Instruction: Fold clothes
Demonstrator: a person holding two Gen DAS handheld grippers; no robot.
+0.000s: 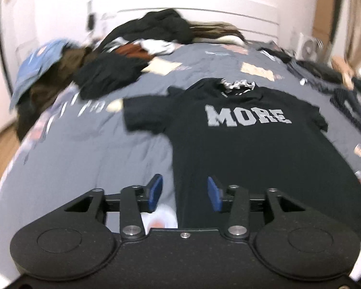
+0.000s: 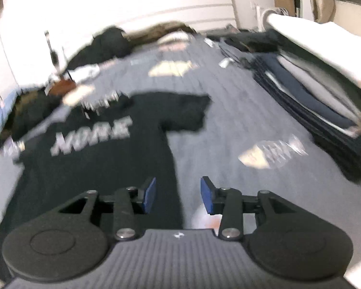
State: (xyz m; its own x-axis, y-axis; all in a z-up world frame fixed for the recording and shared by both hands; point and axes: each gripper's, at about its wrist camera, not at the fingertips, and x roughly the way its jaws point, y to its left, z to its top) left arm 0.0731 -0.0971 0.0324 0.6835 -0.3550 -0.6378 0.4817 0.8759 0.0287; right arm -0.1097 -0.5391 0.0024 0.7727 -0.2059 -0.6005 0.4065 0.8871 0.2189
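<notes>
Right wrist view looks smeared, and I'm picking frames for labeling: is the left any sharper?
Left wrist view: sharper, the black T-shirt lettering reads clearly, edges softly blurred. Right wrist view: heavy motion blur, lettering streaked, headboard blown out white. Both bend at the fisheye edges.

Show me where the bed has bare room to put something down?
Free: grey bedspread left of the black MORE T-shirt, and between its sleeve and the folded stack. Crowded: the clothes heap by the headboard.

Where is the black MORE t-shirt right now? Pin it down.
The black MORE t-shirt lies spread flat on the grey bedspread, right of centre in the left wrist view, with the clothes heap beyond it.
</notes>
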